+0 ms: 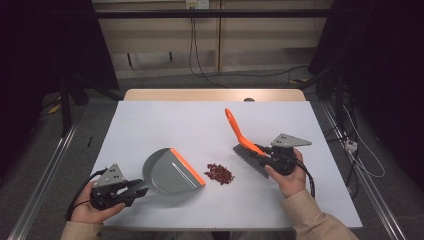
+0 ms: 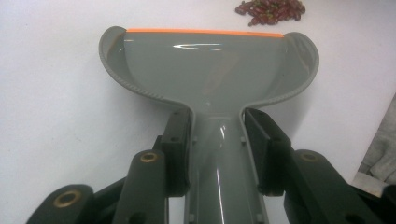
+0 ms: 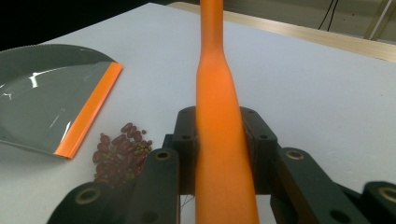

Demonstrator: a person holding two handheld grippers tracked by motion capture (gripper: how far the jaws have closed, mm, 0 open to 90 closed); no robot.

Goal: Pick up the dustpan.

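A grey dustpan edged in an orange lip, an orange-handled brush with grey bristles, and dark red beans at the pan's 3 o'clock on a white table.

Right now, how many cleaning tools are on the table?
2. A grey dustpan at the left, its handle in the left gripper; an orange-handled brush at the right, held by the right gripper.

A glossy grey plastic dustpan with an orange front lip lies flat on the white table, its lip just left of a small pile of dark red beans, while an orange-handled brush with grey bristles stands tilted just right of them.
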